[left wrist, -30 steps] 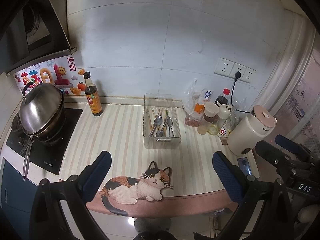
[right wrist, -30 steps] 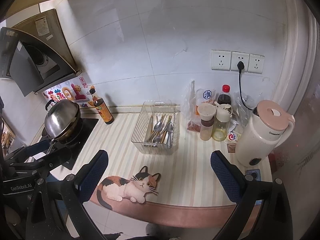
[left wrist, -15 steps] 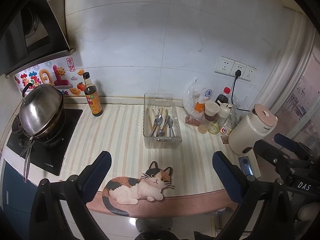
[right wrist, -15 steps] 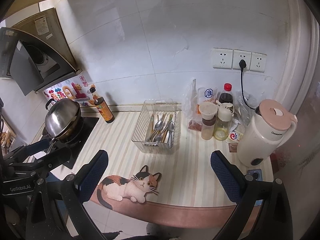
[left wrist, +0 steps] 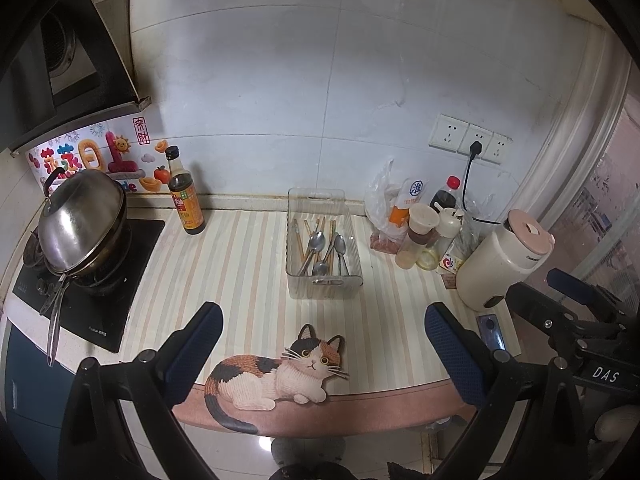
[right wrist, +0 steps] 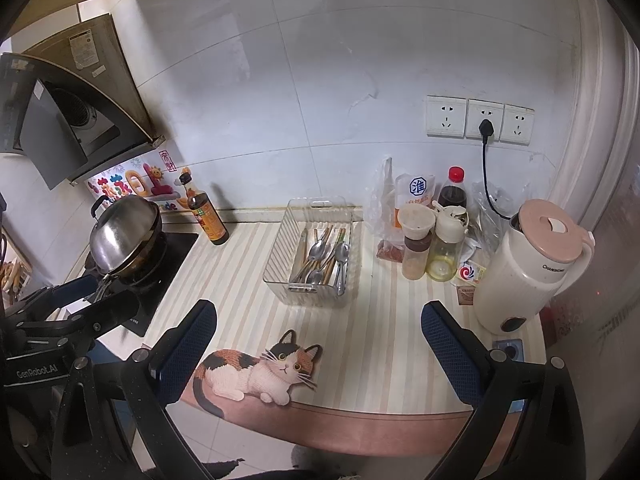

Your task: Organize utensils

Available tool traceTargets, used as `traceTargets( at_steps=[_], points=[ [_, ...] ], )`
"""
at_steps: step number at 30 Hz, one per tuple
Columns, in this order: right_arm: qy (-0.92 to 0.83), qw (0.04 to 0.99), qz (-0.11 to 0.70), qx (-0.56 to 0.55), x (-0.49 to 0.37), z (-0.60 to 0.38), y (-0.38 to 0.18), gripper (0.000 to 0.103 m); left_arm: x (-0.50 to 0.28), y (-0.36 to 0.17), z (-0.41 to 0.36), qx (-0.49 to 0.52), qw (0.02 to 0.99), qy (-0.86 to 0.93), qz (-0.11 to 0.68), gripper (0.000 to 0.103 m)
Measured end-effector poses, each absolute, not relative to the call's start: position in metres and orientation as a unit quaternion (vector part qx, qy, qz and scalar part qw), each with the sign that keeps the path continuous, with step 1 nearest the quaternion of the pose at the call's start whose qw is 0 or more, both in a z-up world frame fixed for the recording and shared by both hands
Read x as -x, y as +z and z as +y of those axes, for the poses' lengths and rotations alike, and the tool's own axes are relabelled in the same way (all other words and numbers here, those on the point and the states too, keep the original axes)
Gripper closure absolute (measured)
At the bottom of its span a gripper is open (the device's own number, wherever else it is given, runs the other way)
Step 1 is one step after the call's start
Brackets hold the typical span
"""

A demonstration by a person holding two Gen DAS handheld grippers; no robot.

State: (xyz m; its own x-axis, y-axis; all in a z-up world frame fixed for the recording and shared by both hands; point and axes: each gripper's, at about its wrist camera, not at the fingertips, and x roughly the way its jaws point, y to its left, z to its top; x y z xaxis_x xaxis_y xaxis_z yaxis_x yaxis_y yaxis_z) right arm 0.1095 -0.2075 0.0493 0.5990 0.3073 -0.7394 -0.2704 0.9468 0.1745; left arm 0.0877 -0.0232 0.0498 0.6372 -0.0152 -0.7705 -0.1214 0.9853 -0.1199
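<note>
A clear plastic basket (left wrist: 324,286) stands mid-counter on a striped mat and holds several metal spoons (left wrist: 317,240) and wooden chopsticks (left wrist: 299,237). The right wrist view shows the same basket (right wrist: 316,205) with its spoons (right wrist: 319,250) and chopsticks (right wrist: 330,268). My left gripper (left wrist: 324,354) hovers over the counter's front edge, well short of the basket, open and empty. My right gripper (right wrist: 320,354) hangs at about the same distance, also open and empty. Each gripper shows at the edge of the other's view: the right gripper (left wrist: 576,312) and the left gripper (right wrist: 72,308).
A lidded wok (left wrist: 80,220) sits on the stove at left, with a soy sauce bottle (left wrist: 186,204) beside it. Condiment bottles (left wrist: 420,232), a white kettle (left wrist: 504,256) and a phone (left wrist: 490,330) crowd the right side. A cat-shaped mat (left wrist: 276,372) lies at the front edge.
Almost nothing: the right wrist view has drifted very slightly. Both grippers stay open and empty, away from the basket.
</note>
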Motion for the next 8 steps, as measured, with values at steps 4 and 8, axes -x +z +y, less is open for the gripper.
traceTargets(
  at_steps=[4, 8],
  points=[
    [0.162, 0.894, 0.418, -0.022, -0.1109, -0.2082, 0.0491, 0.000, -0.0890, 0.0496, -0.0210, 0.081, 0.900, 0.028, 0.426, 0.000],
    [0.165, 0.893, 0.418, -0.021, -0.1115, -0.2087, 0.0478, 0.000, -0.0891, 0.0495, -0.0192, 0.080, 0.901, 0.027, 0.426, 0.000]
  ],
)
